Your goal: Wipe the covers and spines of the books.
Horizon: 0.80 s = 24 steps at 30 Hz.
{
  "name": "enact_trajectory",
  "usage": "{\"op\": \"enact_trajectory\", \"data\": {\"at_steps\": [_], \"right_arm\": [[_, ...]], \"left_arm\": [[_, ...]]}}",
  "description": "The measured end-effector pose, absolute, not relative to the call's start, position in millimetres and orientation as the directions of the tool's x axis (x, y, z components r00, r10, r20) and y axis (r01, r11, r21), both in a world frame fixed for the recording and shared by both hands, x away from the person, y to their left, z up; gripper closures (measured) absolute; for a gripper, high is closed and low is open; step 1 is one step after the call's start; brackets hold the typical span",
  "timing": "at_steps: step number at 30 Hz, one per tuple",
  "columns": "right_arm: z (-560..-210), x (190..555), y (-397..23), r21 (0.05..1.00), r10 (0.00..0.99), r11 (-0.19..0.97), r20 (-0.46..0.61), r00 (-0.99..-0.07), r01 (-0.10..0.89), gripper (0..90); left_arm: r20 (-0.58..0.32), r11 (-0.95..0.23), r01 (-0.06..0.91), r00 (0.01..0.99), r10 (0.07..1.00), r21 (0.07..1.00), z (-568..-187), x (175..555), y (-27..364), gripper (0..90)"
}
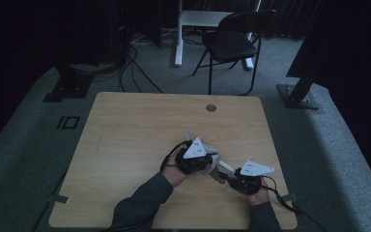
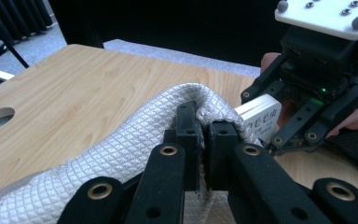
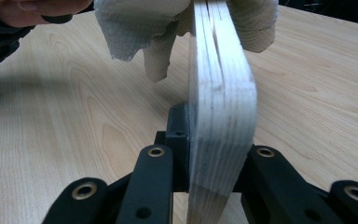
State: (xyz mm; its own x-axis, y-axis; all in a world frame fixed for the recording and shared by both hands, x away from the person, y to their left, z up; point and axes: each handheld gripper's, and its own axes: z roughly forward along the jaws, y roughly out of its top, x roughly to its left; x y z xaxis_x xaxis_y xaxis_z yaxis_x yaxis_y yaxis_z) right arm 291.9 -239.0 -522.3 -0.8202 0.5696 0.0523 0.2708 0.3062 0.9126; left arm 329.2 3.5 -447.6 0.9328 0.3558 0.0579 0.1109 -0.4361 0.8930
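Observation:
My left gripper [image 1: 212,166] is shut on a fold of white quilted cloth [image 2: 121,149], its jaws pressed together with the fabric bunched between them [image 2: 206,135]. The cloth [image 1: 213,153] drapes over the far end of a pale layered wooden board [image 3: 221,93]. My right gripper [image 1: 225,178] is shut on that board and holds it on edge, a little above the table. In the left gripper view the right gripper [image 2: 261,119] faces me, with the board's printed white end [image 2: 265,112] between its jaws. In the right gripper view the cloth [image 3: 135,23] hangs over the board's top.
The wooden table [image 1: 125,135] has a round cable hole [image 1: 211,108] near its far edge. A black folding chair [image 1: 232,41] and a white desk frame [image 1: 178,38] stand on the carpet beyond. Cables run across the floor at the far left.

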Motion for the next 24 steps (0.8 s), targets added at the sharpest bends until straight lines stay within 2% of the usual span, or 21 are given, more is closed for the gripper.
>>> {"op": "enact_trajectory", "data": {"at_steps": [24], "right_arm": [[-522.8, 291.3, -238.2, 0.915, 0.557, 0.305, 0.053, -0.829, 0.264, 76.6]], "left_arm": [[0.058, -0.468, 0.127, 0.930, 0.362, 0.875, -446.2, 333.5, -4.0, 86.7]]}}
